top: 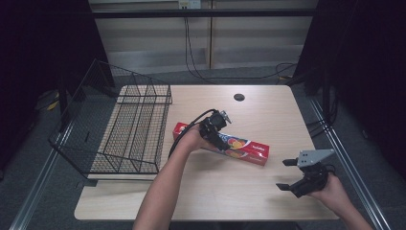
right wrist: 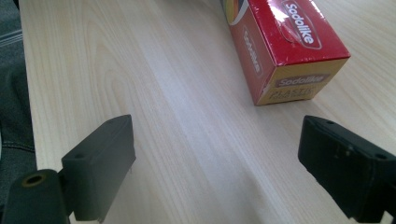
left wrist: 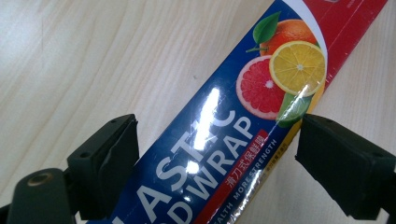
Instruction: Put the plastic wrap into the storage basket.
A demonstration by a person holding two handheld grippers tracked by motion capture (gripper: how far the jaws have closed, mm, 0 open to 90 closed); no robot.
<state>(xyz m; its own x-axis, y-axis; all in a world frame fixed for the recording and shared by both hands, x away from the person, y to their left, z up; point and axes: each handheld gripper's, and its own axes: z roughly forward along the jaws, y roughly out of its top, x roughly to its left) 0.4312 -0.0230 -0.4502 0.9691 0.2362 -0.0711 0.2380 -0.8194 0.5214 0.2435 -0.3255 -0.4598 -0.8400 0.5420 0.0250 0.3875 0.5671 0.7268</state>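
A: Where is the plastic wrap box point(left wrist: 219, 135) sitting?

B: Between the left gripper point(left wrist: 217, 151) jaws, running toward one o'clock. The pads are standing apart from it, released, not pressing.

A: And the right gripper point(right wrist: 217, 154)?

B: Gaping open, the box end lying at one o'clock. The box is lying at the centre of the wooden table point(top: 268, 110), a wire basket point(top: 129, 129) sitting at nine o'clock.
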